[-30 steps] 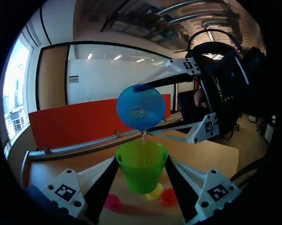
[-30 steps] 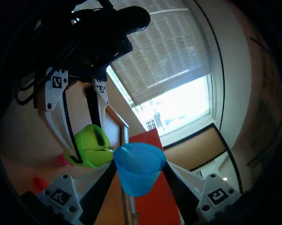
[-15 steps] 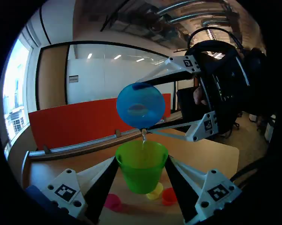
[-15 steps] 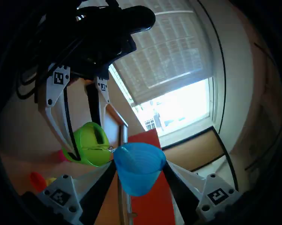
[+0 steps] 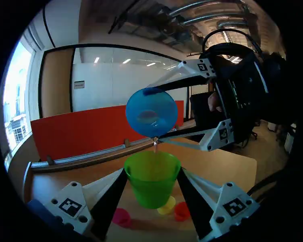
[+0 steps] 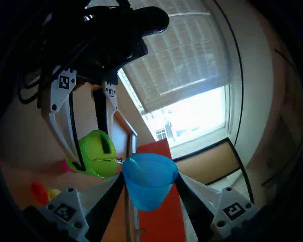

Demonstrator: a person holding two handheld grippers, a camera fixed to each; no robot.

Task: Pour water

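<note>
My left gripper [image 5: 152,186] is shut on a green cup [image 5: 152,177], held upright above the wooden table [image 5: 220,165]. Directly over it, the right gripper [image 5: 167,111] holds a blue cup [image 5: 151,112] tipped steeply, mouth towards me, and a thin stream of water [image 5: 154,146] falls from its lip into the green cup. In the right gripper view, my right gripper [image 6: 149,188] is shut on the blue cup [image 6: 148,183], and the green cup [image 6: 94,154] sits at its rim between the left gripper's fingers [image 6: 67,121].
Small pink [image 5: 121,216], yellow [image 5: 167,205] and red [image 5: 181,211] cups stand on the table below the green cup. A red partition [image 5: 79,131] runs along the table's far edge. A bright window [image 6: 187,113] lies beyond the blue cup.
The blue cup has tipped a little further and shifted slightly; water keeps trickling into the green cup. The green cup has stayed in place.
</note>
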